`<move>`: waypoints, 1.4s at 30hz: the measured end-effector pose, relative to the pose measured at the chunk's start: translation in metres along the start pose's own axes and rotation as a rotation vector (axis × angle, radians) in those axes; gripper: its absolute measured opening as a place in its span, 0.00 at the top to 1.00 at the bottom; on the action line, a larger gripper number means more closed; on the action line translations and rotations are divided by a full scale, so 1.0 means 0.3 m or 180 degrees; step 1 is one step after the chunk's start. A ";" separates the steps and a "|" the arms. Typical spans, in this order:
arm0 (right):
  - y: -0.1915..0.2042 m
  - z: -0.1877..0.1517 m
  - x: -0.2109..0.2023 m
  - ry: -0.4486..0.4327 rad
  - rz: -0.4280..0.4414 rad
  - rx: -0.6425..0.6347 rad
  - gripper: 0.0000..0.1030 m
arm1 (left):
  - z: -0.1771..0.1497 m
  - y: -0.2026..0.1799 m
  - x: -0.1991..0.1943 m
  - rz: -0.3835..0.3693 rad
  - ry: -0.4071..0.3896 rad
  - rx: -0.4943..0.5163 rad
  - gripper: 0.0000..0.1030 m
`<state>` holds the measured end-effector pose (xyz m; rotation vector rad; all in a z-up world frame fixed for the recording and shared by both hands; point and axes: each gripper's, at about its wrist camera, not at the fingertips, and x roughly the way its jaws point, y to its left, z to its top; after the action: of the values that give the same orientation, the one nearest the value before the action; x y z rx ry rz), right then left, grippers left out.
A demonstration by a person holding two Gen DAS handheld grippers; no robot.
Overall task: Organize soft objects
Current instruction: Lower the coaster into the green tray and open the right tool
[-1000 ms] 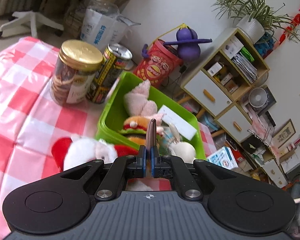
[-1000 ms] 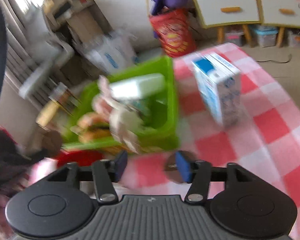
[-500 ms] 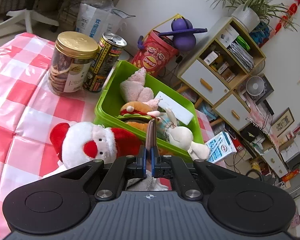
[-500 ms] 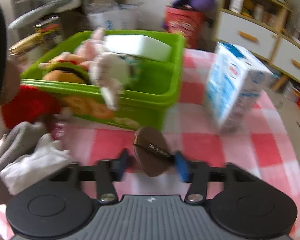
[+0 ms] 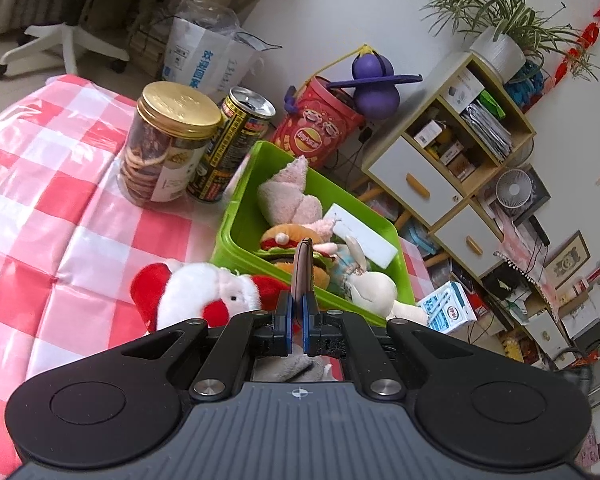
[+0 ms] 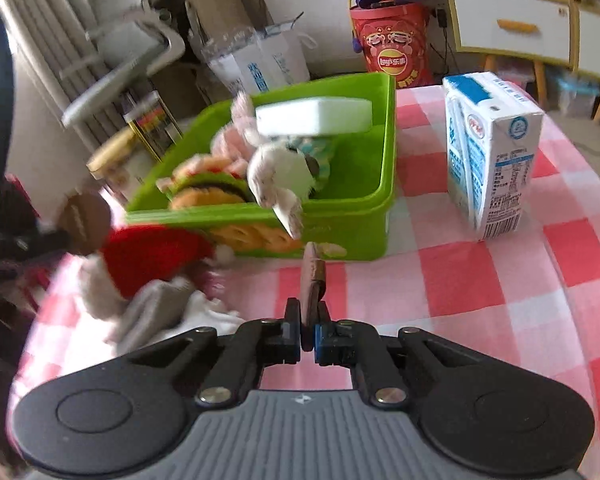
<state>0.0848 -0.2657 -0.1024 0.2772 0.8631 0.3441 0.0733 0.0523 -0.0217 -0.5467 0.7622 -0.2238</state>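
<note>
Red-and-white checked cloth covers the tabletop point(image 6: 480, 280) in a cluttered room. Both grippers are clenched, each with its 2 brown pads pressed flat together and nothing between them. The left gripper point(image 5: 303, 276) hangs over a red-and-white plush Santa toy point(image 5: 204, 294), which lies on the cloth against the near wall of a lime-green plastic bin point(image 5: 240, 216). The right gripper point(image 6: 311, 280) hovers above bare cloth, just beside a crumpled grey-and-white soft cloth point(image 6: 168, 312) that lies next to the Santa.

Inside the bin sit a plush hamburger point(image 5: 288, 240), a pink plush toy point(image 5: 288, 196), a white plush rabbit point(image 6: 280, 172) drooping over the rim, and a white rectangular sponge block point(image 6: 314, 116).

Beyond the bin stand a gold-lidded clear cookie jar point(image 5: 164, 144) and a black-and-yellow drink can point(image 5: 232, 144). A blue-and-white milk carton point(image 6: 488, 152) stands upright to the bin's right.
</note>
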 end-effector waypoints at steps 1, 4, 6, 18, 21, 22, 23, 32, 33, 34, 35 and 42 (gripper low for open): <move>-0.009 0.006 -0.016 -0.0025 0.0067 0.0067 0.97 | 0.002 0.005 0.002 0.0005 0.0001 -0.0003 1.00; -0.028 0.024 -0.052 -0.0089 0.0222 0.0246 0.97 | 0.007 0.012 0.009 0.0022 0.0010 -0.0003 1.00; -0.033 0.035 -0.078 -0.0146 0.0279 0.0291 0.97 | 0.009 0.014 0.011 0.0030 0.0000 -0.0005 1.00; 0.046 0.184 -0.083 -0.0487 -0.0069 0.0104 0.97 | 0.108 -0.053 0.111 0.0396 -0.0124 0.0443 1.00; 0.065 0.214 -0.036 -0.0474 -0.0219 -0.0035 0.96 | 0.134 -0.073 0.169 0.0561 -0.0101 0.0640 1.00; 0.072 0.218 -0.017 -0.0455 -0.0283 -0.0088 0.96 | 0.139 -0.077 0.192 0.0629 -0.0085 0.0701 1.00; 0.077 0.221 0.004 -0.0426 -0.0343 -0.0132 0.96 | 0.141 -0.075 0.214 0.0667 -0.0061 0.0731 1.00; 0.059 0.233 0.087 -0.0324 -0.0463 -0.0207 0.96 | 0.138 -0.040 0.337 0.0690 0.0072 0.0847 0.99; 0.053 0.236 0.085 -0.0326 -0.0433 -0.0166 0.95 | 0.137 -0.035 0.340 0.0677 0.0071 0.0844 0.98; 0.046 0.238 0.079 -0.0334 -0.0393 -0.0118 0.91 | 0.135 -0.033 0.341 0.0669 0.0070 0.0836 0.95; 0.043 0.239 0.067 -0.0347 -0.0337 -0.0059 0.86 | 0.132 -0.031 0.339 0.0657 0.0072 0.0830 0.94; 0.025 0.246 -0.006 -0.0468 -0.0293 0.0139 0.55 | 0.113 -0.060 0.268 0.0596 0.0018 0.0868 0.50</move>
<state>0.1398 -0.2667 -0.0524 0.2986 0.7365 0.2165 0.1540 0.0196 -0.0395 -0.2149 0.7688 -0.1522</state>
